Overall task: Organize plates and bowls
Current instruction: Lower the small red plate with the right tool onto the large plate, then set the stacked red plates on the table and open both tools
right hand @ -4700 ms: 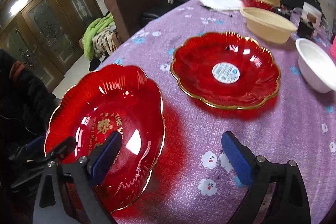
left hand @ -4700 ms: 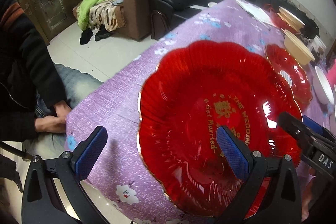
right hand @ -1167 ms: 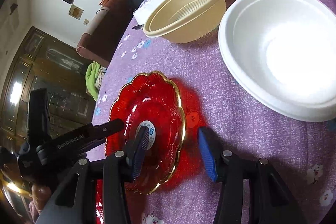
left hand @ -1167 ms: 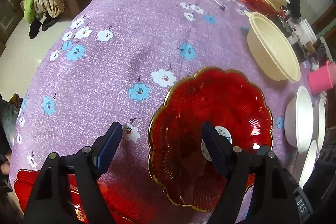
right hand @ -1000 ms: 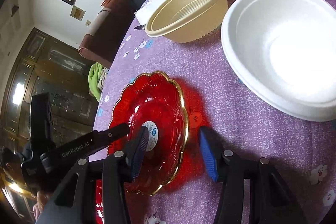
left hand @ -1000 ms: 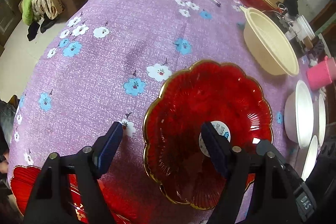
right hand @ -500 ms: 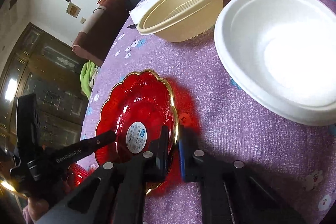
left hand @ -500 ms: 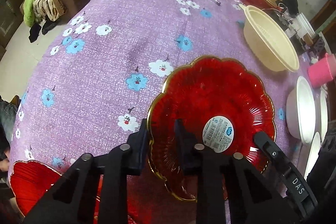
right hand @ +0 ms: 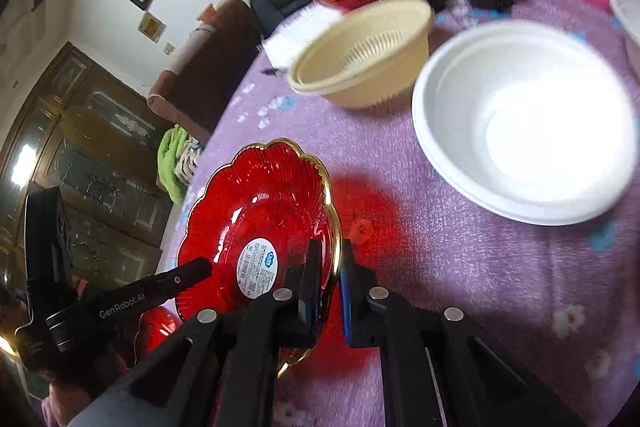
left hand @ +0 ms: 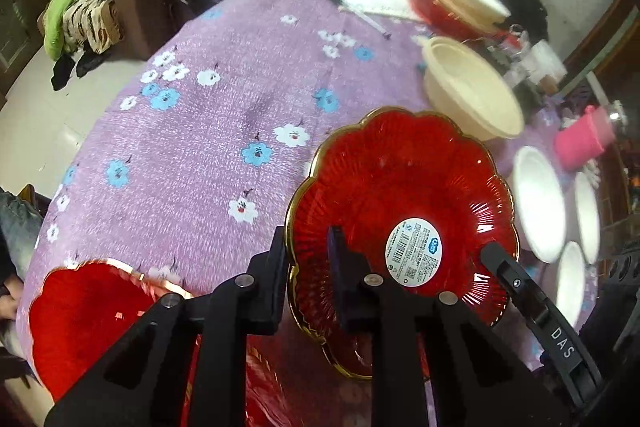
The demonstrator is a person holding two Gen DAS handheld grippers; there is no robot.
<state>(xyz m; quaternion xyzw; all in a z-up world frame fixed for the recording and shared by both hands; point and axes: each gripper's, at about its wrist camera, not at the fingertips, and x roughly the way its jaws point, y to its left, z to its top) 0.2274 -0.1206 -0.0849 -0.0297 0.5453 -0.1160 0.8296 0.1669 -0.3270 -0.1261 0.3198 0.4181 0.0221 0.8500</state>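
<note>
Item: red plate [left hand: 400, 187], sticker at centre. Both jaws were spread 1 second ago; now we have the left hand-held gripper [left hand: 308, 259] and right hand-held gripper [right hand: 330, 279] clamped on opposite rim edges. It sits between them, just ahead, seemingly lifting off the bench [left hand: 224, 123]. Likely destination: second red plate [left hand: 88, 311], below-left of the left one.

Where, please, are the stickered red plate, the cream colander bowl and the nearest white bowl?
stickered red plate [left hand: 400, 187]: left wrist view, on its ribbed inner face.
cream colander bowl [right hand: 372, 47]: right wrist view, on its slotted inside.
nearest white bowl [right hand: 532, 131]: right wrist view, on its inner bottom.
</note>
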